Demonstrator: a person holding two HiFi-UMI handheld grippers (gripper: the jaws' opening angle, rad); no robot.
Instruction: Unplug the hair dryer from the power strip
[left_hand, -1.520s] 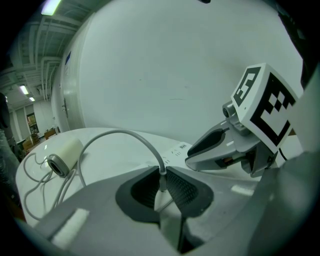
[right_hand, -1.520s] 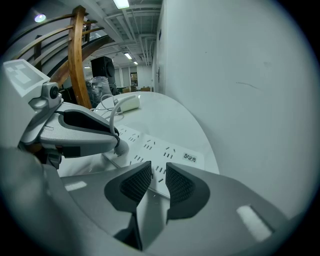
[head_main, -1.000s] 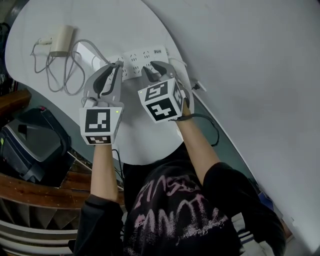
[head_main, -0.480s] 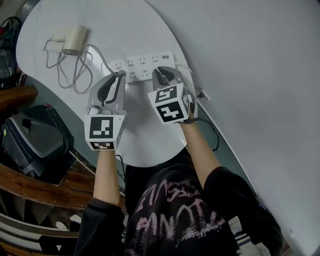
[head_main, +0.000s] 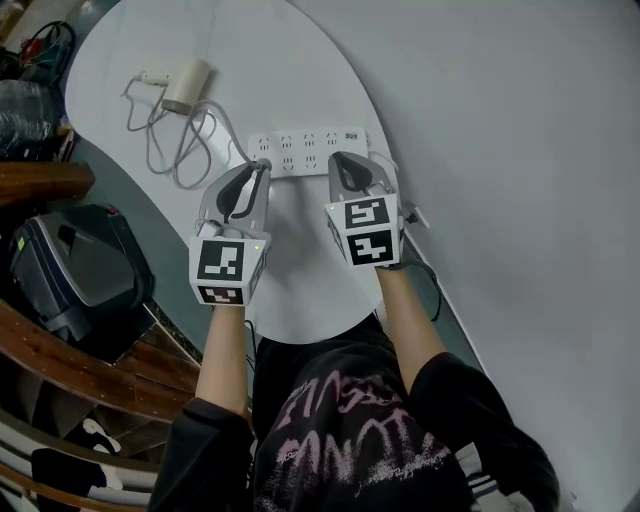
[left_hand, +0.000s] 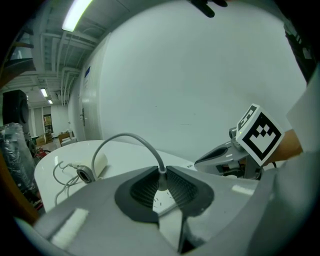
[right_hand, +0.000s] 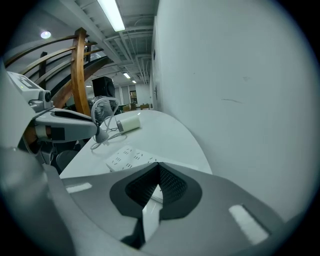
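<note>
Plug (left_hand: 161, 182) sits clamped in left gripper (head_main: 262, 168), just beside power strip (head_main: 310, 150).

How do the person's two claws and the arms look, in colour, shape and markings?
The left claw and the right claw are light grey, rounded shells with dark ribbed pads inside. Each carries a white cube printed with black square markers. The person wears a black top with a pinkish print. Its sleeves end near the elbows.
</note>
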